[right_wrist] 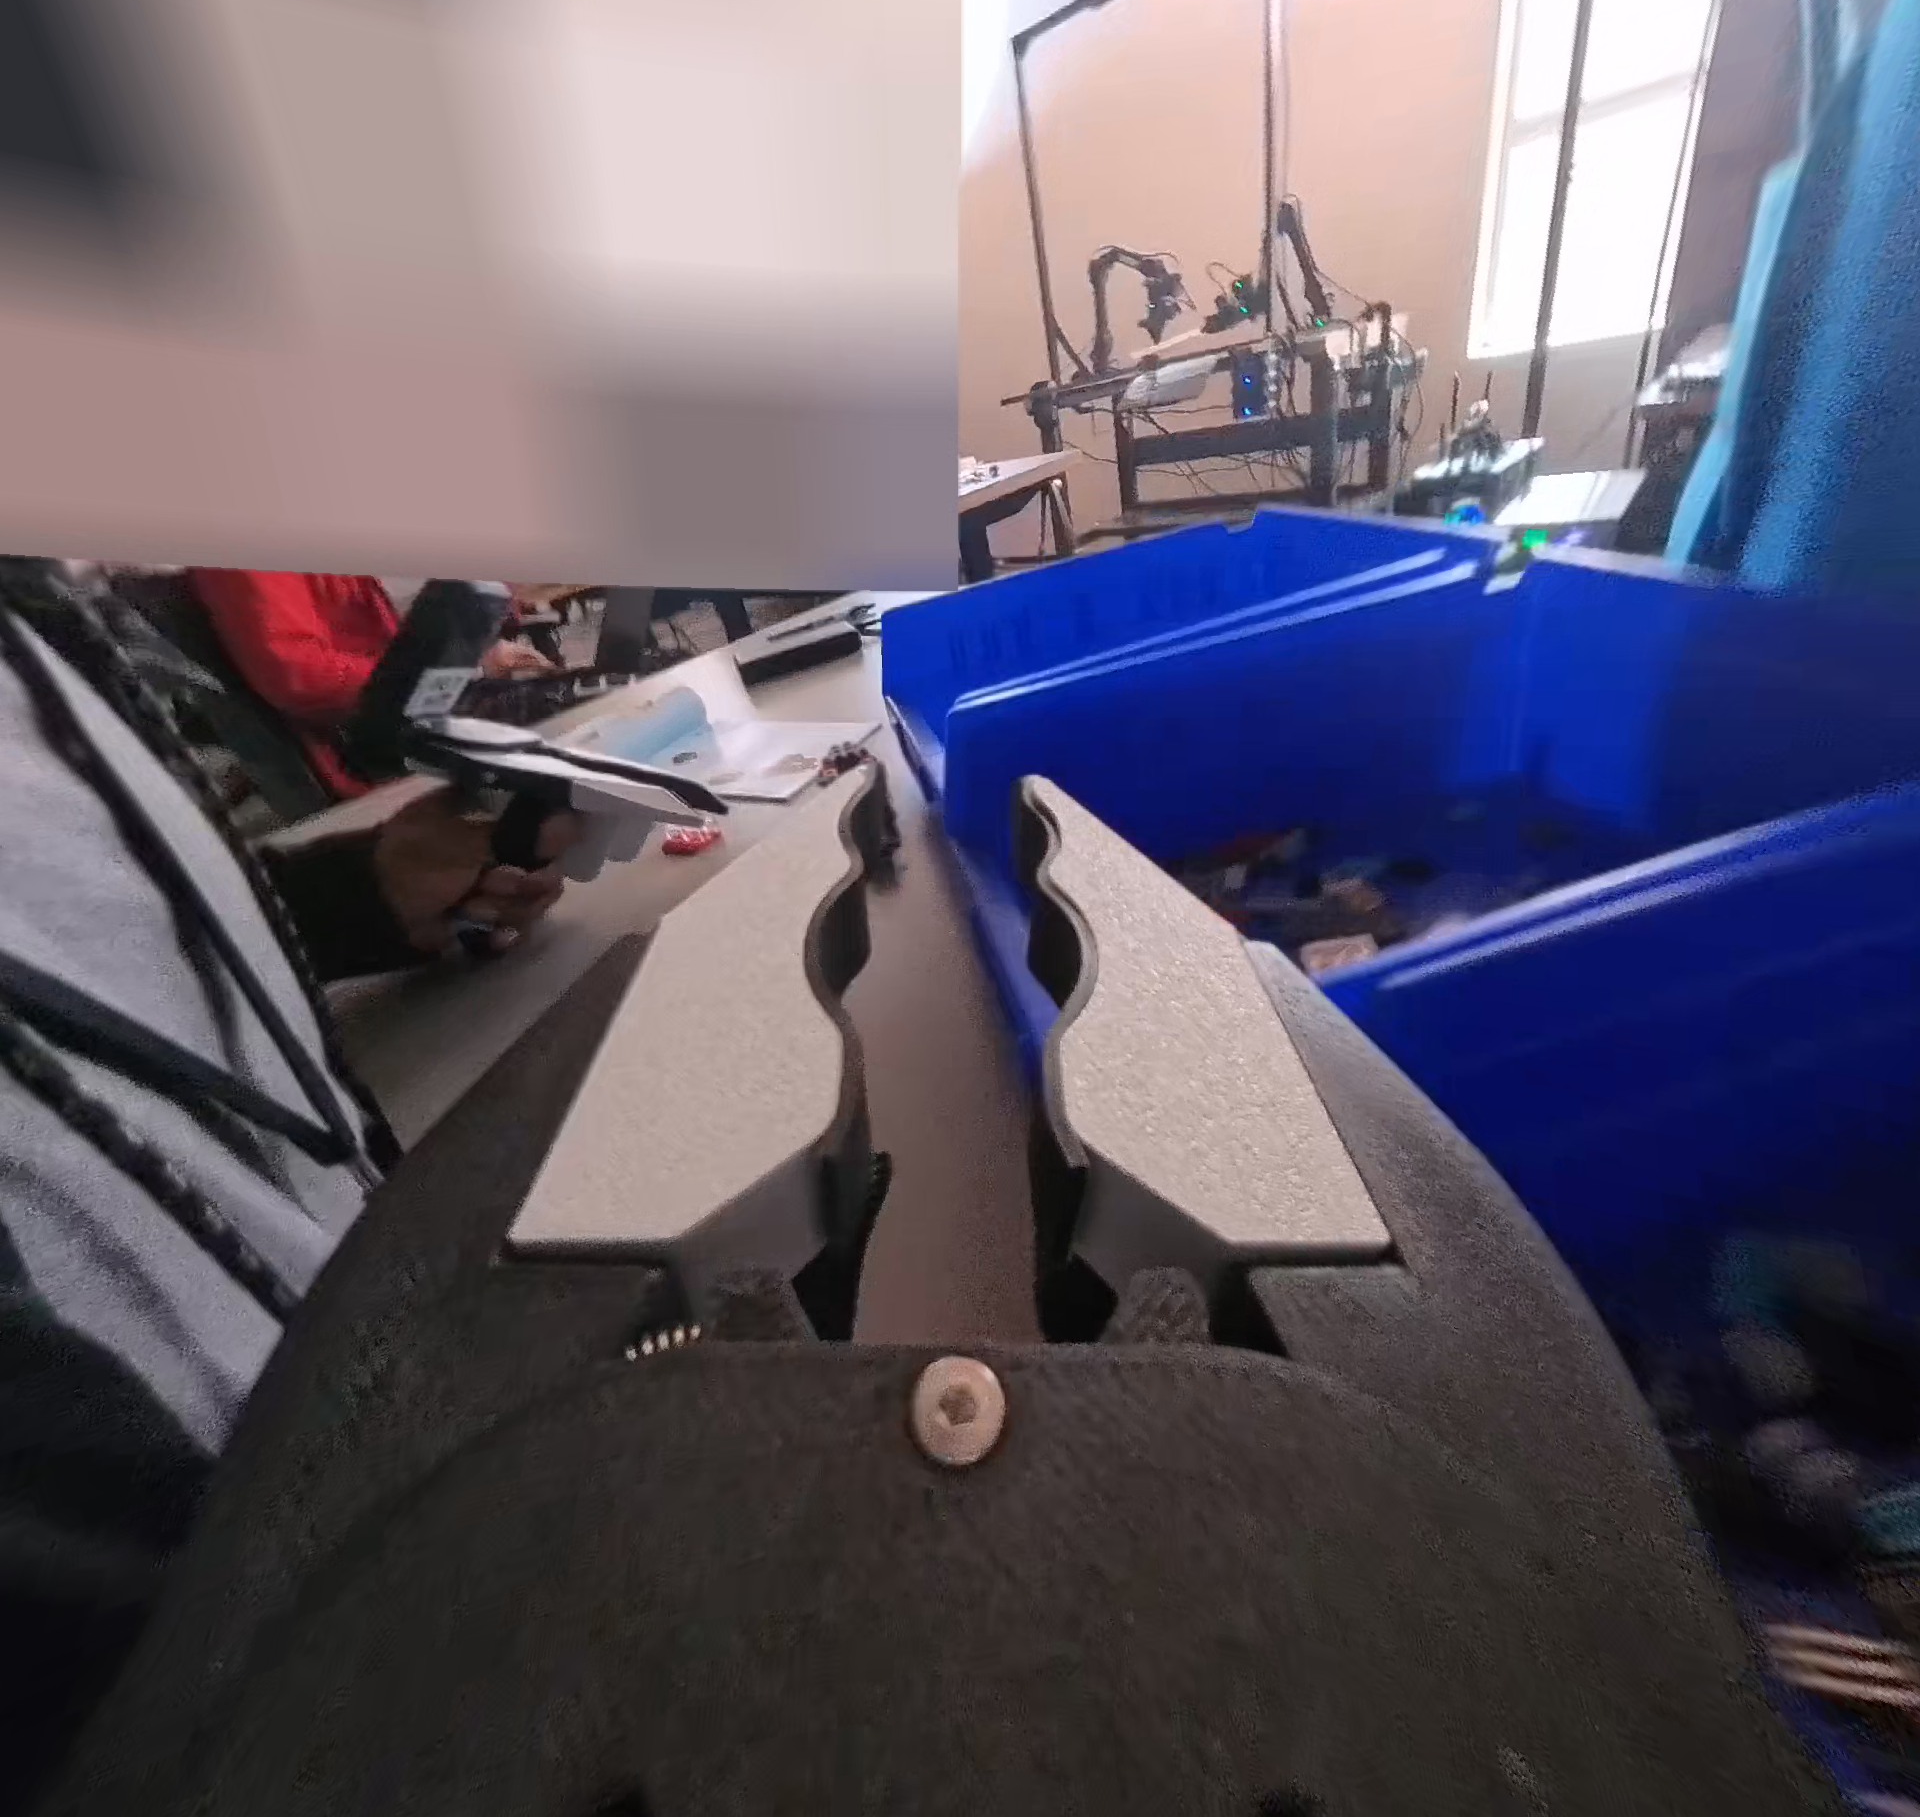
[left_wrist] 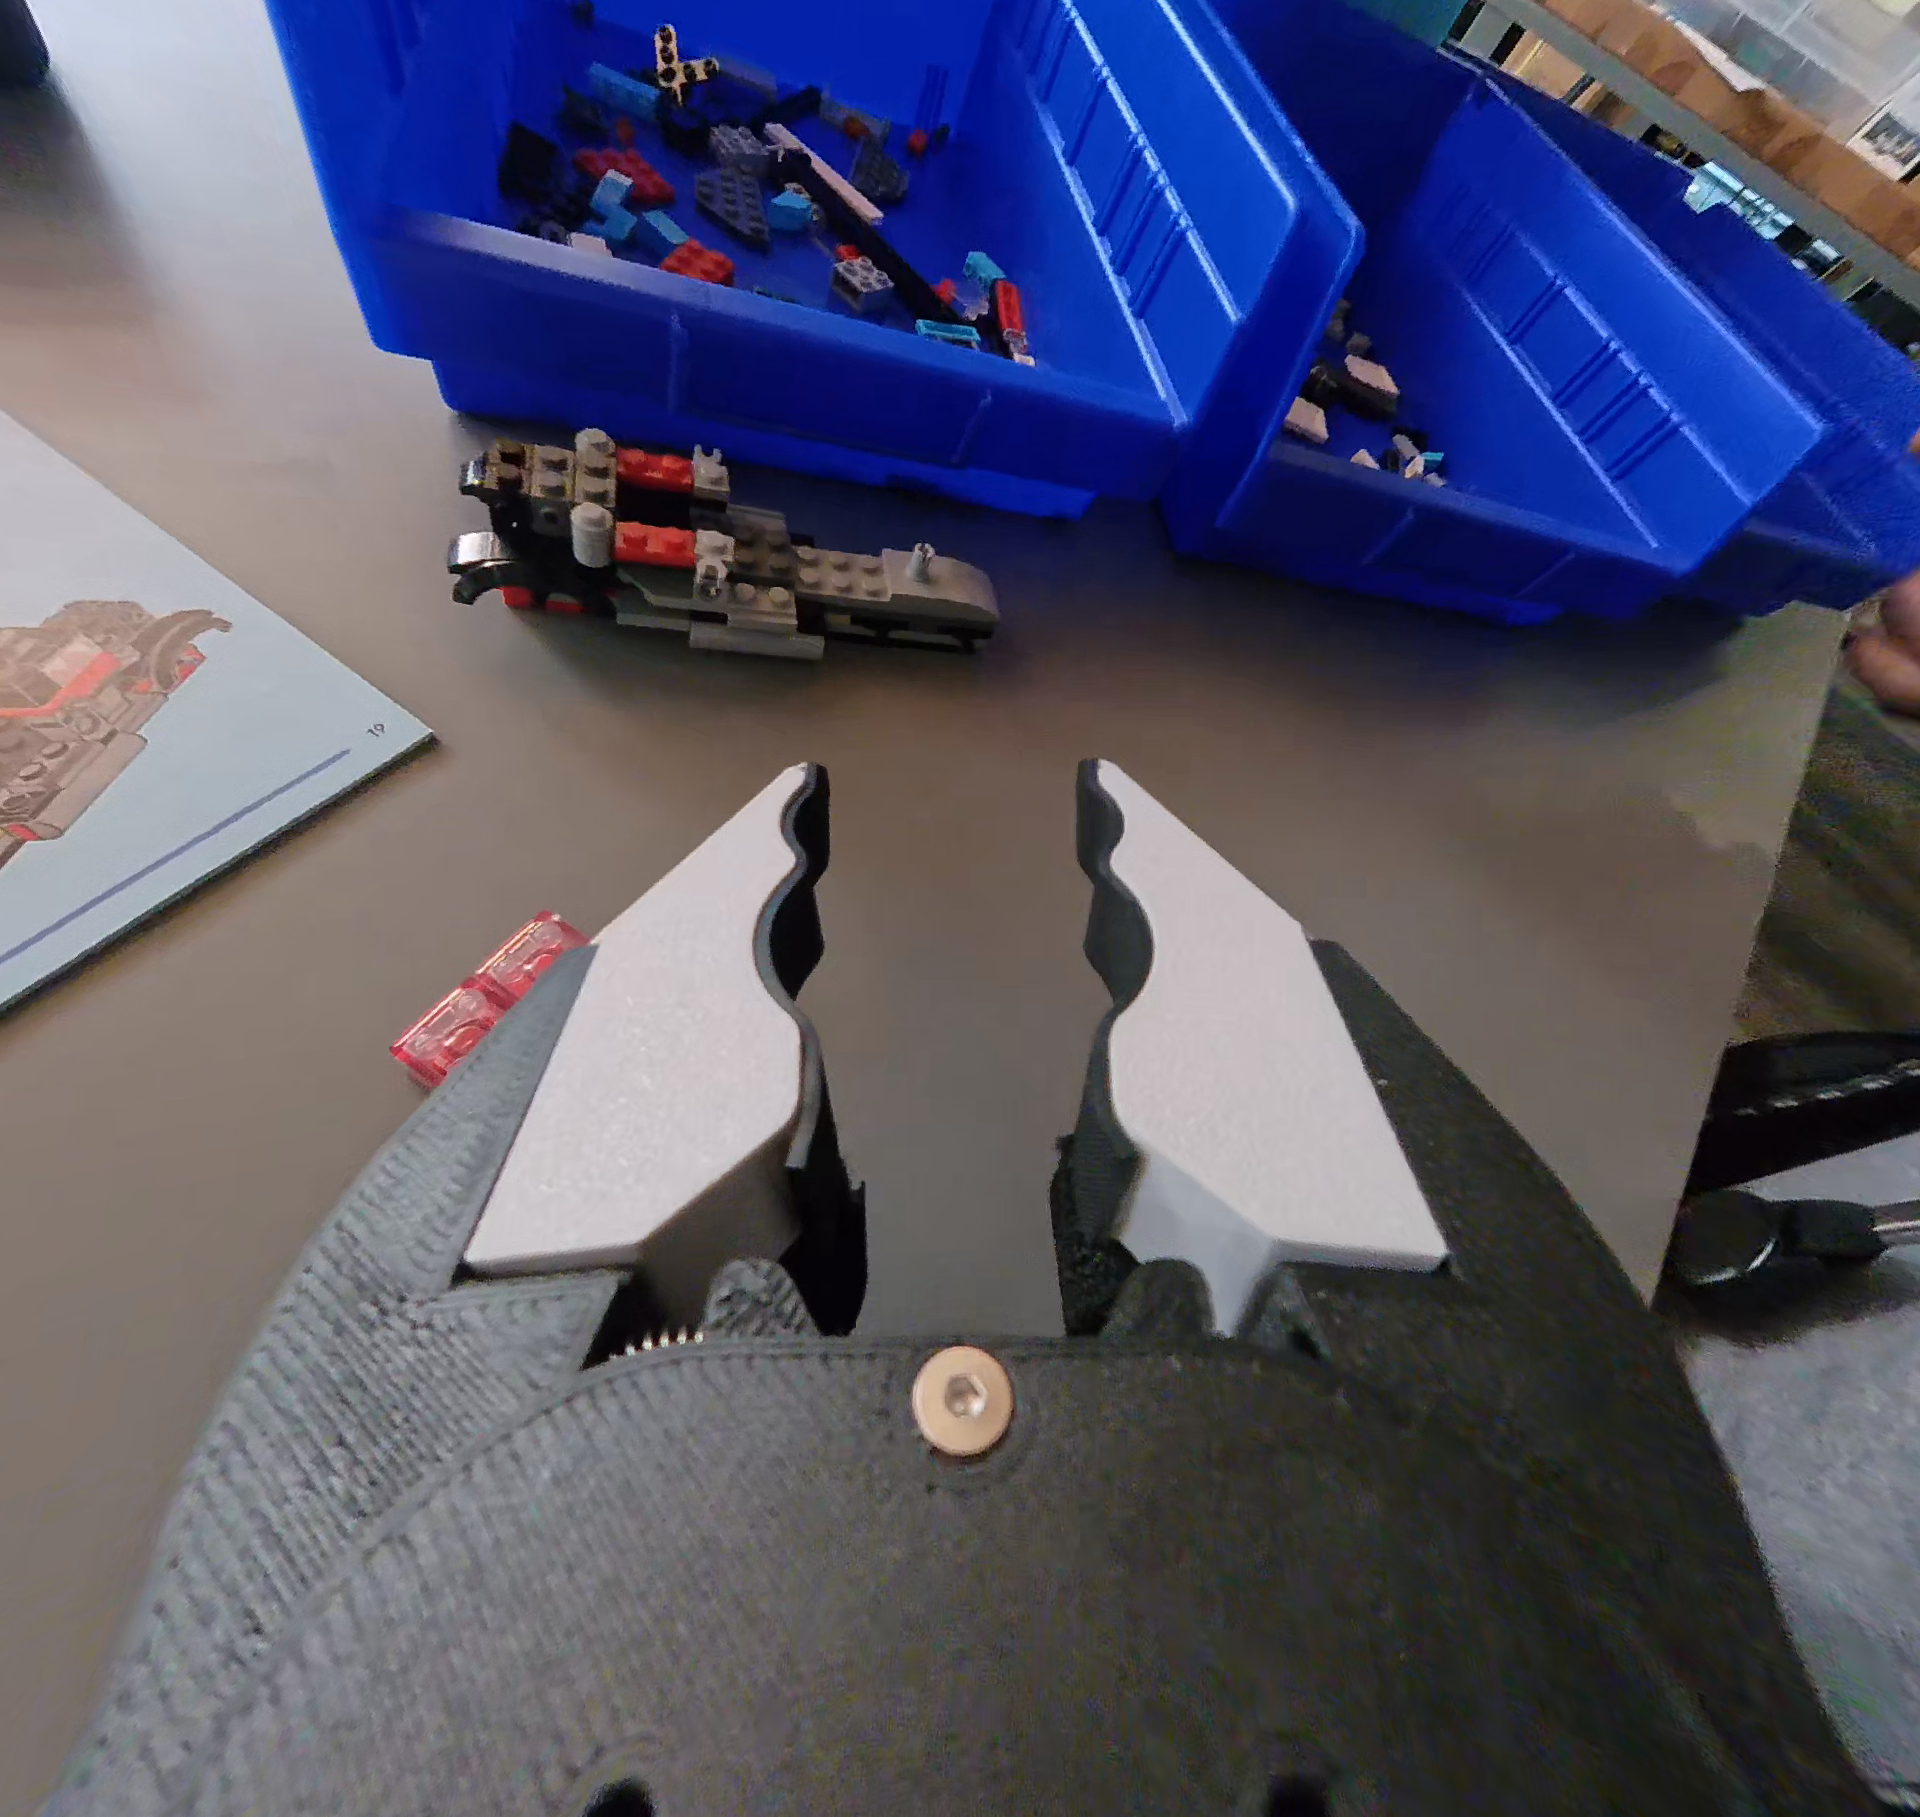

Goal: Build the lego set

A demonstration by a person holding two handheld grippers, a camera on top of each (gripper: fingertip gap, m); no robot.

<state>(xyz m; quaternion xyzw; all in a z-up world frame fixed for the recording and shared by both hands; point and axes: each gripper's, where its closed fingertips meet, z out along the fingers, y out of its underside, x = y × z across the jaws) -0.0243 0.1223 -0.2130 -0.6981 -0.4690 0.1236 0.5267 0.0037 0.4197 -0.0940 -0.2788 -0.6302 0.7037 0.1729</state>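
Left wrist view: left claw point(left_wrist: 951, 780) wide, lego model point(left_wrist: 717, 546) visible | right wrist view: right claw point(right_wrist: 951, 801) wide, model hidden

Peach walls point(right_wrist: 1371, 105) glowed, daylight poured through a tall window point(right_wrist: 1590, 157), and a cluttered equipment bench point(right_wrist: 1247, 396) stood behind.

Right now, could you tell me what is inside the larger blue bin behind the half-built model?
The larger blue bin holds loose bricks in red, light blue, grey and black, scattered across its floor. Its front lip covers whatever lies nearest that wall.
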